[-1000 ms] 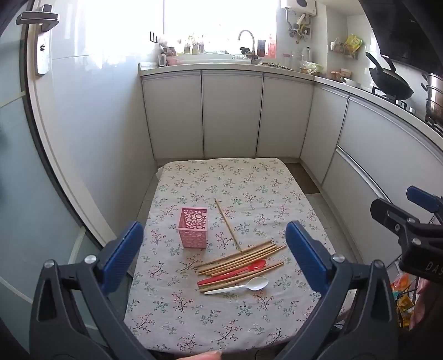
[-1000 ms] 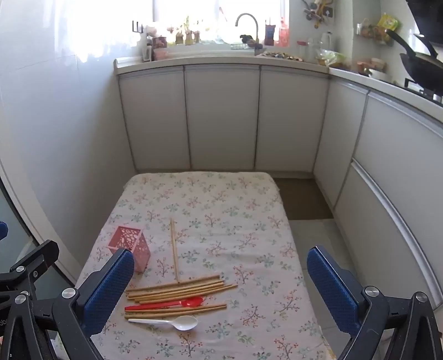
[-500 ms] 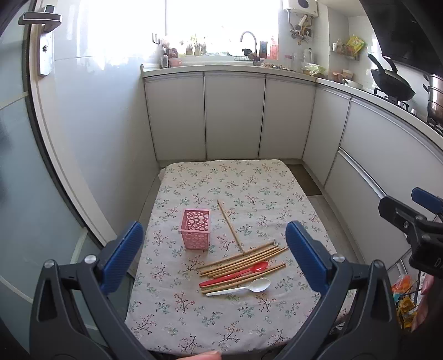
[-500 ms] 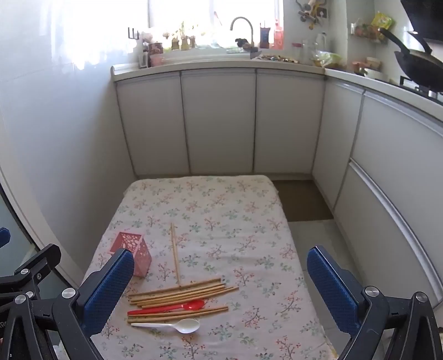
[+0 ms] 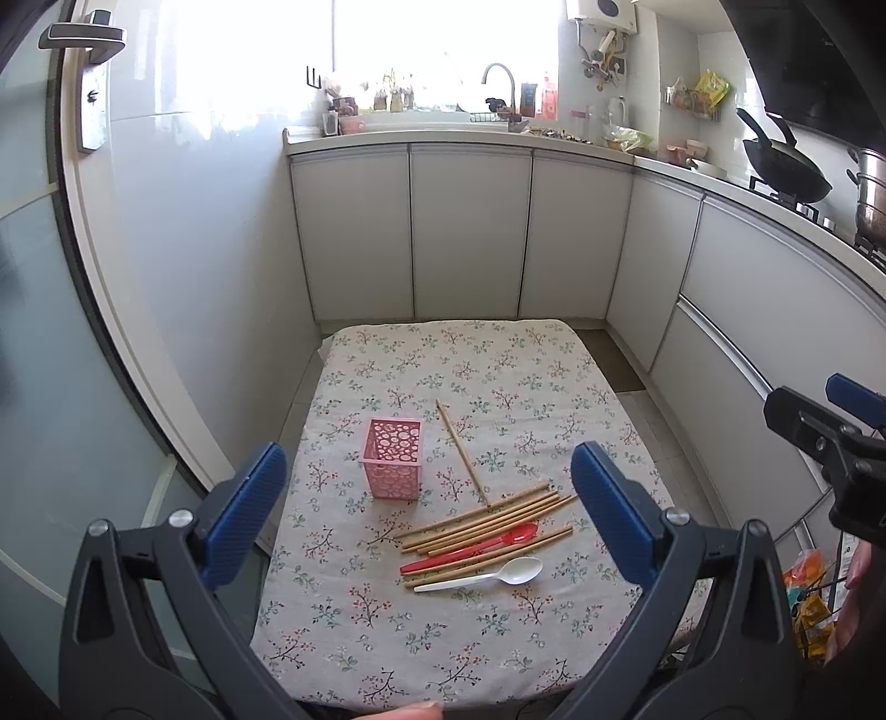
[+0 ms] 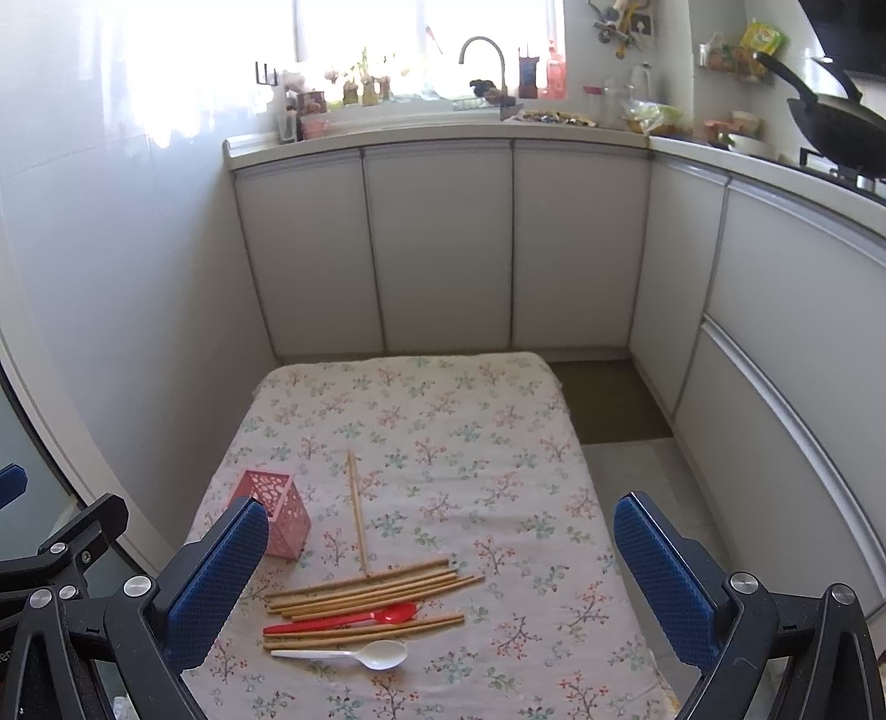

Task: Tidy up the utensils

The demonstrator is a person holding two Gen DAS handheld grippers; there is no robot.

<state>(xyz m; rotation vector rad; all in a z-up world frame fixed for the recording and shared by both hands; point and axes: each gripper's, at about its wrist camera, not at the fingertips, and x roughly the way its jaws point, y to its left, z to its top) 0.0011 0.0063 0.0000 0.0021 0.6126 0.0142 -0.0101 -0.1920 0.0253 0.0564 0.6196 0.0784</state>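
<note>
A pink perforated holder (image 5: 392,459) (image 6: 276,519) stands upright on a floral-clothed table (image 5: 498,365) (image 6: 421,387). Right of it lie several wooden chopsticks (image 5: 487,515) (image 6: 376,590), one single chopstick (image 5: 462,446) (image 6: 357,512) pointing away, a red spoon (image 5: 470,548) (image 6: 343,619) and a white spoon (image 5: 482,576) (image 6: 343,655). My left gripper (image 5: 429,512) is open and empty, high above the near part of the table. My right gripper (image 6: 443,576) is open and empty, to the right of the left one (image 6: 55,559).
White kitchen cabinets (image 5: 470,232) run behind and right of the table. A sink tap (image 5: 498,77) and clutter sit on the counter, a wok (image 5: 786,166) on the stove at right. A glass door with handle (image 5: 83,39) is at left.
Both grippers have risen and drawn back slightly, so the table and utensils sit lower and smaller in view. Nothing on the table has moved.
</note>
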